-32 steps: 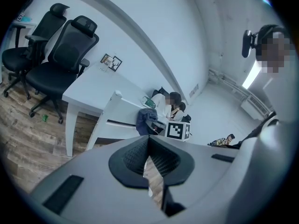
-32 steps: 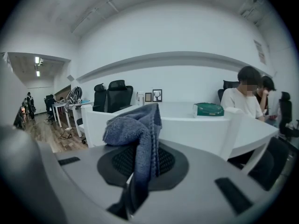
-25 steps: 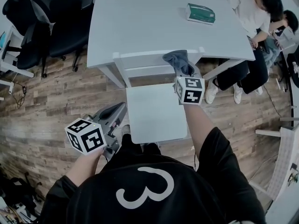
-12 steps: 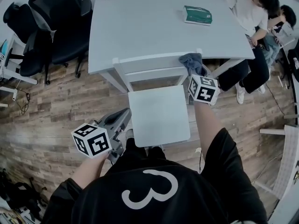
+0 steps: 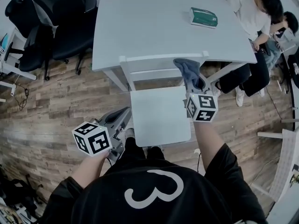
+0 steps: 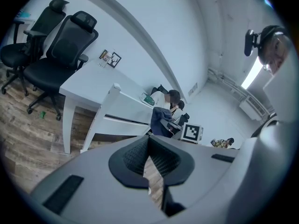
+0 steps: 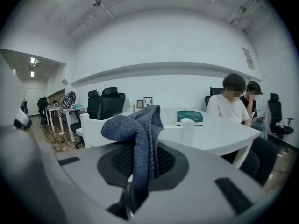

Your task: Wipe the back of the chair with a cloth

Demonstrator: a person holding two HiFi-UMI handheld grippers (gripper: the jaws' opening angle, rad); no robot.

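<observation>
Right fingers: the right gripper [image 7: 140, 164] has its fingers clamped on a blue-grey cloth [image 7: 136, 125], pinching a bunched fold low down while the loose end flops over the top.
Cloth: it is held at the right end of the top rail of the white chair [image 5: 156, 58], beside the corner post (from above it overlaps the rail, though firm contact cannot be confirmed).
Handling: the cloth looks soft, light and limp, likely to sag and trail instead of pushing flat. A bunched fold deep between the fingers, as taken here, seems the sound hold, leaving a pad of fabric free to drag along the rail.
Left fingers: the left gripper [image 6: 149, 144] has its fingers shut with nothing between them. It hangs low beside the seat's front left corner, over the wooden floor [image 5: 60, 101].
Chair: its back stands against the edge of the white surface [image 5: 154, 17], with the seat bare.
Beyond: a green box [image 5: 203, 17] lies on the surface, seated people [image 5: 254, 13] are at its far right, and black office chairs [image 5: 56, 17] stand at the left.
</observation>
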